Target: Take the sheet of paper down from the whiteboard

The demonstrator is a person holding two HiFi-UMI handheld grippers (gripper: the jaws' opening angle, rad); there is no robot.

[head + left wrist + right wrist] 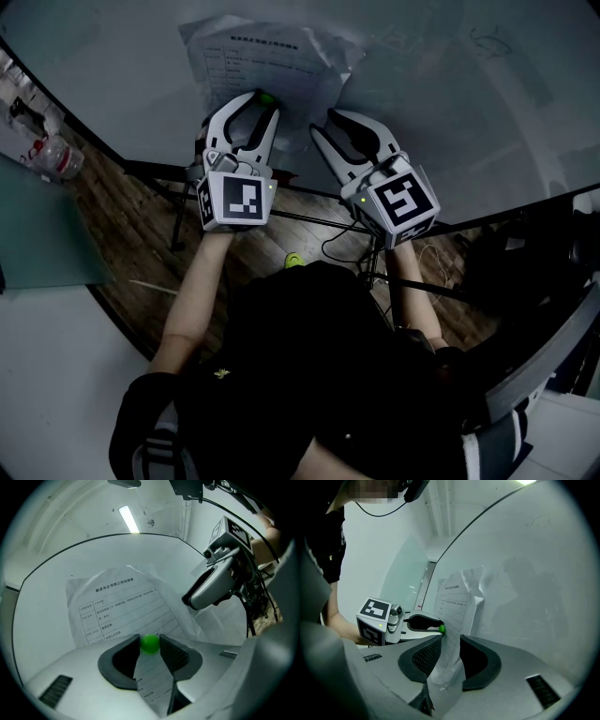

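Head view: the sheet [253, 61] still hangs on the whiteboard [450, 112], its lower edge right at both grippers' tips. The left gripper [262, 101] is level against the board, with a green magnet [267, 97] between its tips. The right gripper [323, 124] is just beside it.

Left gripper view: the jaws pinch the magnet [150, 644] at their tips. It sits on the sheet [122, 602], which lies flat on the board ahead of the gripper.

Right gripper view: the jaws stand apart, and the sheet's [457, 602] crumpled lower edge passes between them, nearer one pad and not clamped.

Nothing has come down yet. The magnet appears to be all that pins the sheet. What seems left is to pull the magnet off, close the right gripper on the edge and draw the sheet clear of the board.
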